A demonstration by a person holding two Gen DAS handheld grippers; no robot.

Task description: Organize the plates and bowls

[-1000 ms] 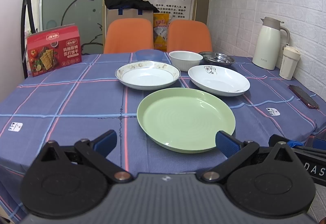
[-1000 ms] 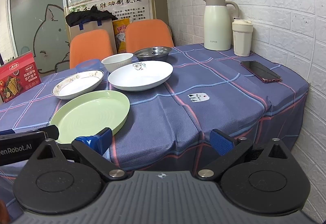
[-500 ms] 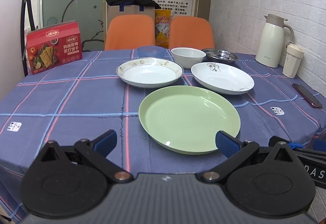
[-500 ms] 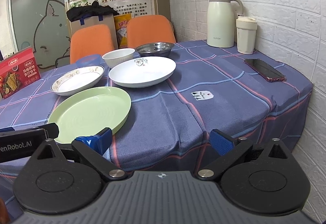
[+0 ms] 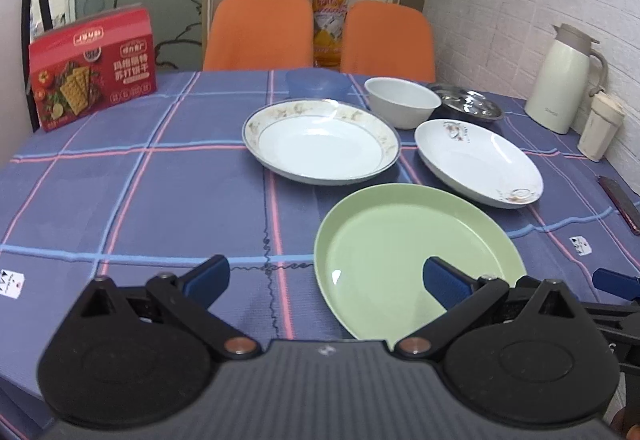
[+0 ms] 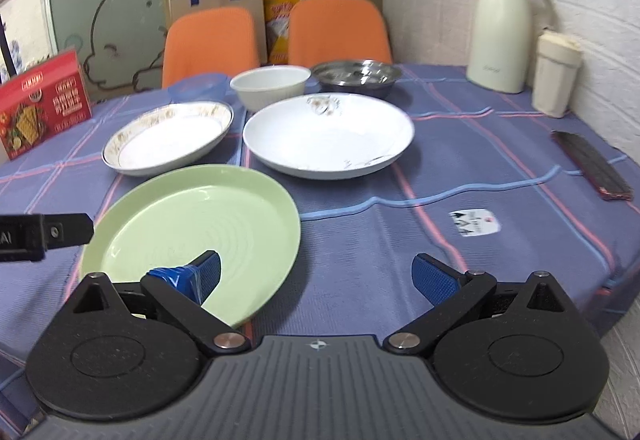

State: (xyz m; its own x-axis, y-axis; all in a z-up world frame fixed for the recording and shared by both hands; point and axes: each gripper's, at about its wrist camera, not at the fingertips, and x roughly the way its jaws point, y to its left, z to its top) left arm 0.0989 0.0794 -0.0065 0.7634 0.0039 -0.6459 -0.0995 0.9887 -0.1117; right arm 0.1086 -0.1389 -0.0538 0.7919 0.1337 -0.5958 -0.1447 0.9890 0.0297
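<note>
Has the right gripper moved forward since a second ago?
Yes. The right gripper has advanced over the table: its left finger now overlaps the green plate, whereas earlier it sat short of the plate's near rim.

A table (image 5: 120, 200) draped in a blue plaid cloth carries a green plate (image 5: 400, 244) nearest the edge, two white plates (image 5: 320, 140) (image 5: 476, 160) behind it, then a white bowl (image 5: 400, 100), a blue bowl (image 5: 318, 82) and a steel dish (image 5: 468, 104). A cracker box (image 5: 92, 68), thermos jug (image 5: 564, 80), cup (image 5: 598, 128) and phone (image 6: 592, 164) line the sides.
</note>
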